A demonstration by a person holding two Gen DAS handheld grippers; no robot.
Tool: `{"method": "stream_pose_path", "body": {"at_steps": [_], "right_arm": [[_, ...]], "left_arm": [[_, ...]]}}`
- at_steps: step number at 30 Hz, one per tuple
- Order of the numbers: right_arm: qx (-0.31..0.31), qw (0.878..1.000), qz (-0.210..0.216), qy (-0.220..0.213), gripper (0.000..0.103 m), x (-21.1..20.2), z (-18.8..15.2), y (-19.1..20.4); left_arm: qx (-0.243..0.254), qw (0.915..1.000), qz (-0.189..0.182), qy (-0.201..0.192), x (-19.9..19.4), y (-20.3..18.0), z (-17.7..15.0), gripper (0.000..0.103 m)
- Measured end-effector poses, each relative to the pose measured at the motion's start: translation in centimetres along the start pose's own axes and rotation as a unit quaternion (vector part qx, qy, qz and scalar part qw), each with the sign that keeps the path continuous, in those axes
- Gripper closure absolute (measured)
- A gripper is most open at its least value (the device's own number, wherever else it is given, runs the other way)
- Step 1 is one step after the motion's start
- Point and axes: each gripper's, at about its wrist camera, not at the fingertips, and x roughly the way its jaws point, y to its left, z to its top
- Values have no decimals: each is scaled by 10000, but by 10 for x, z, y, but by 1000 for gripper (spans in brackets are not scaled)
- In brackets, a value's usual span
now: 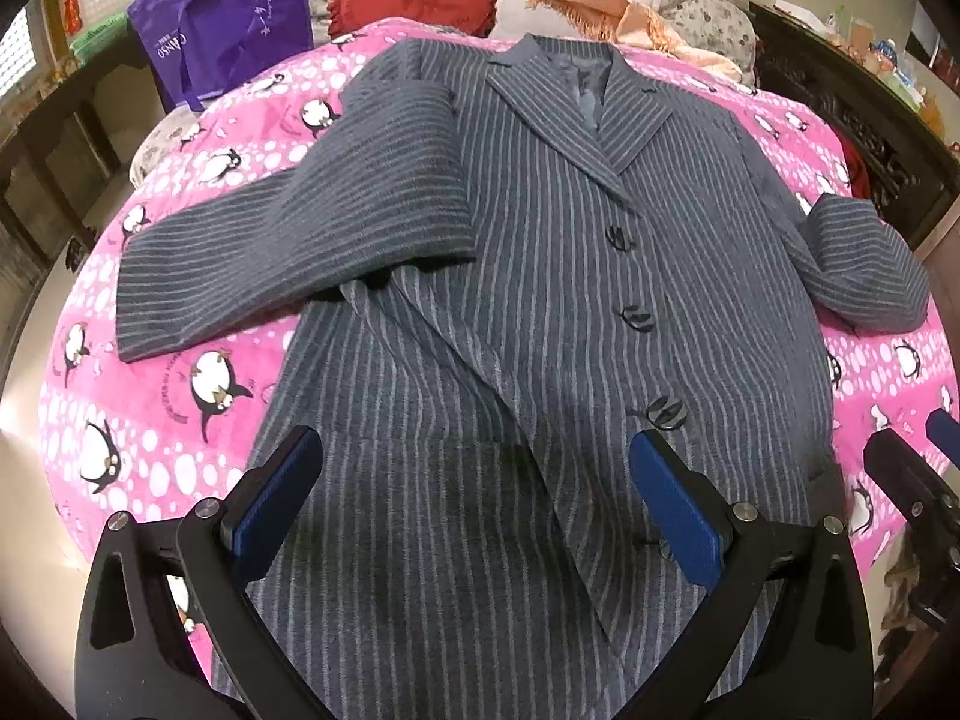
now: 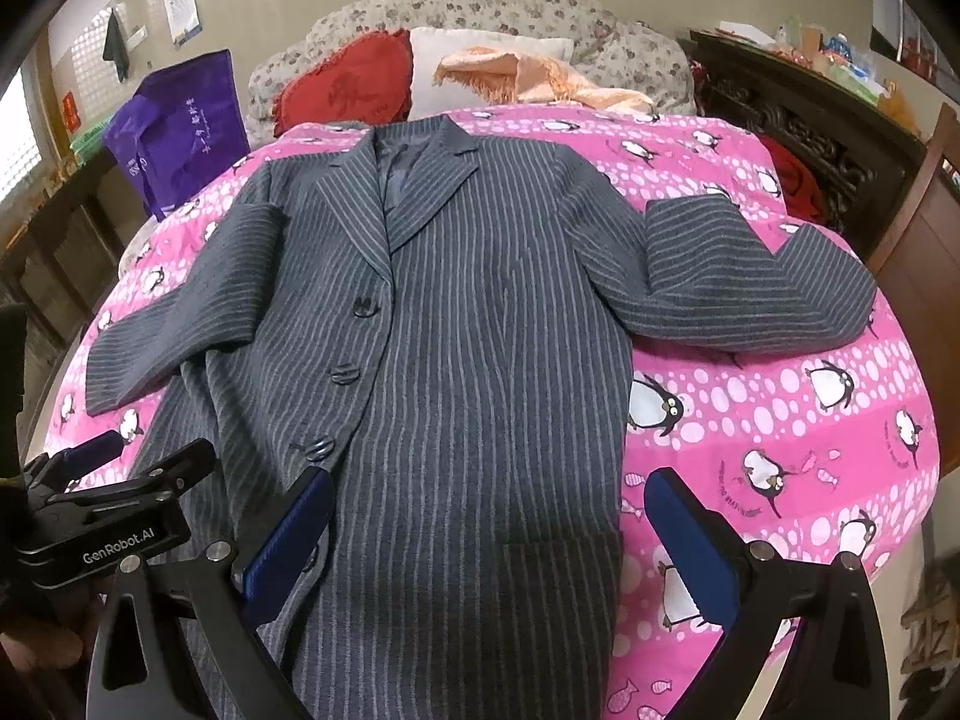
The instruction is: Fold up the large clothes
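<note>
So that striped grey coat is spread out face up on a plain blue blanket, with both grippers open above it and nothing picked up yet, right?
Nearly. The blanket is not plain blue: it is pink with white dots and penguins, as the right wrist view shows clearly. The rest holds: the striped grey coat lies face up with its buttons showing, and the left gripper and right gripper are both open, holding nothing.

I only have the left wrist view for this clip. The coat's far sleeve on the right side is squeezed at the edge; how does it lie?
Observer: In the right wrist view that sleeve is bent back on itself, lying on the pink penguin blanket.
Operator: Is the right gripper holding cloth?
Observer: No, the right gripper is open above the coat, nothing between its fingers.
Operator: Anything marked on the left gripper?
Observer: Its body reads GenRobot.AI.
</note>
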Motion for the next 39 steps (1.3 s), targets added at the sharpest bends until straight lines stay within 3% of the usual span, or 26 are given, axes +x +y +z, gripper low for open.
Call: {"method": "stream_pose_path", "body": {"at_steps": [20,23,27,32,39], "right_arm": [[-187,9995,-218,152,1,46,4,-6],[-266,9994,-191,92,1,69,6,-10],[-338,9992,-196,112,1,103,-2,-18],[29,9997,225,-70,0,116,-17,-35],[137,9990,366,-194,0,119,-20,-38]], "left_arm": [[32,9999,59,153,33,2,1,0],[99,9999,85,18,47,3,3,0],[353,9978,323,-458,72,4,4,0],[-9,9994,-12,-357,87,19,6,0],[-23,9993,6,-373,87,19,5,0]]}}
